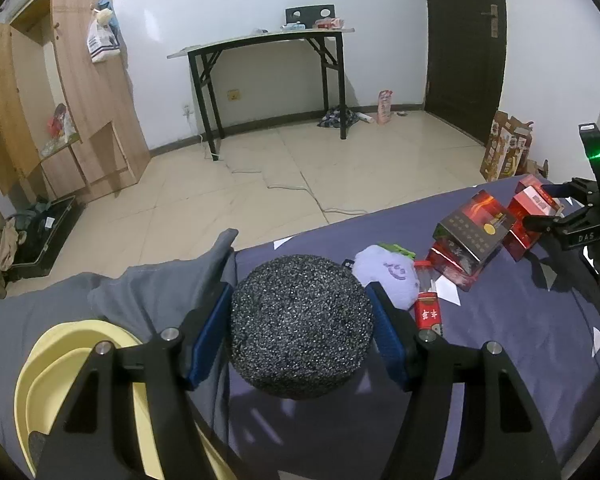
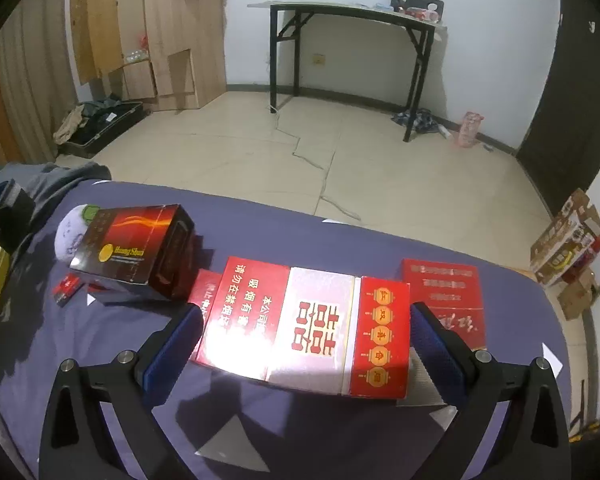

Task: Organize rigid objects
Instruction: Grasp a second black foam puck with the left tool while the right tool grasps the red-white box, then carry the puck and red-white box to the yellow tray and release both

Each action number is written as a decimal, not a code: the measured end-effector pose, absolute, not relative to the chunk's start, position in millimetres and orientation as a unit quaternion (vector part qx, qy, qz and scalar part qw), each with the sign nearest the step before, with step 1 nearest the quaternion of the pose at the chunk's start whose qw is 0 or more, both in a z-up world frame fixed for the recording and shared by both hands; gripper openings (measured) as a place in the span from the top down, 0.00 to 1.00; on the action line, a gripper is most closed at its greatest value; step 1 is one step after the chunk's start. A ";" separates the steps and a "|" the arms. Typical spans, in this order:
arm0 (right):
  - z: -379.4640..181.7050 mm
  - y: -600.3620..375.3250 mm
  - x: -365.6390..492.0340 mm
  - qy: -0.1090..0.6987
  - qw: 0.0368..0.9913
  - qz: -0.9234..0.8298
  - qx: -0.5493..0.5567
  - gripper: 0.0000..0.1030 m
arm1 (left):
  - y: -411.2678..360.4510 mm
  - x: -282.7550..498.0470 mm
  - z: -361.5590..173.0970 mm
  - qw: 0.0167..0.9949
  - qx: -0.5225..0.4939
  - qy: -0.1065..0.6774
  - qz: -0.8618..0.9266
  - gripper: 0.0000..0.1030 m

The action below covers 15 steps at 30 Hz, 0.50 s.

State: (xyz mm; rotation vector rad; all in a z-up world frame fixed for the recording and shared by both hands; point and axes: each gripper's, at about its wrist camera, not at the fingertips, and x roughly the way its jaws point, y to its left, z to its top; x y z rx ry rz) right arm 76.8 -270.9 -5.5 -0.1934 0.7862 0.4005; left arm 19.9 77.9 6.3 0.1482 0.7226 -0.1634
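Note:
My left gripper (image 1: 300,292) is shut on a dark speckled foam ball (image 1: 300,332), its blue pads pressing both sides, above the purple sheet (image 1: 500,340). My right gripper (image 2: 305,312) stands open around a red-and-white carton (image 2: 304,328) lying flat on the sheet, with a small gap at each pad. From the left wrist view the right gripper (image 1: 542,206) is at the far right by that carton (image 1: 528,216). A dark box with a gold disc (image 2: 128,252) rests tilted on another red box. A flat red box (image 2: 444,304) lies behind the right finger.
A pale purple plush (image 1: 388,276) and a small red pack (image 1: 428,314) lie between the ball and the boxes. A yellow basin (image 1: 80,360) sits on grey cloth (image 1: 148,292) at the left. Beyond the sheet's edge are tiled floor, a black folding table (image 1: 268,40) and cardboard boxes (image 2: 568,248).

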 end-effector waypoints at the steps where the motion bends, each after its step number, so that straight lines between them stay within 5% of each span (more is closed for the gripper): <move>1: -5.3 -273.4 77.5 0.380 0.900 0.193 -0.091 0.01 | 77.7 19.7 6.4 0.930 0.072 0.352 -0.078 0.34; 3: -2.4 -278.0 77.2 0.372 0.902 0.201 -0.093 0.09 | 80.9 17.1 9.1 0.932 0.066 0.348 -0.076 0.34; 11: 47.6 -278.8 28.8 0.286 0.912 0.277 -0.095 0.09 | 145.1 -48.7 66.8 0.956 0.015 0.294 0.010 0.34; 15: 79.0 -196.4 -12.5 0.246 0.864 0.417 -0.139 0.09 | 199.9 -95.5 98.5 0.949 0.021 0.292 0.114 0.34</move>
